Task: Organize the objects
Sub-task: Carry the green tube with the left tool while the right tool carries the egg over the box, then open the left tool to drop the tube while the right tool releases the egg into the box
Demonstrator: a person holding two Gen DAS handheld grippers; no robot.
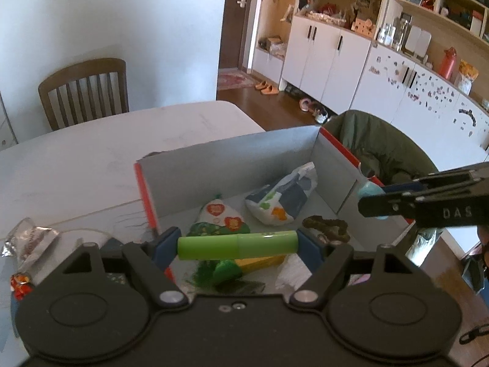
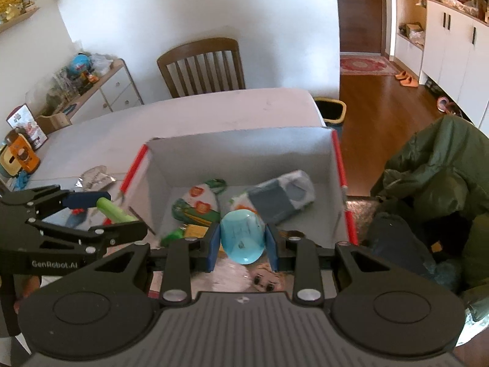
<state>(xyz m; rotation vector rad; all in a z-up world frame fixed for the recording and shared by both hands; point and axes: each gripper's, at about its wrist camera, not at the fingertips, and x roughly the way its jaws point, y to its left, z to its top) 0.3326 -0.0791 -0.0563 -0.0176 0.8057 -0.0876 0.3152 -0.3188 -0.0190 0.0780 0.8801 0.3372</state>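
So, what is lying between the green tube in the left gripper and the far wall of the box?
In the left wrist view, two printed fabric pouches lie on the box floor beyond the green tube.

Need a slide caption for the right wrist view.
Right gripper holds a blue cup over the box.

A wooden chair [image 2: 201, 65] stands at the far side of the white table [image 2: 189, 116], against the wall. A green jacket [image 2: 440, 183] is heaped just beside the table's right edge. Orange slippers [image 1: 267, 88] lie on the wood floor near white cabinets [image 1: 324, 58]. A yellow-rimmed bin [image 2: 331, 108], perhaps a basket, sits beyond the table's corner.
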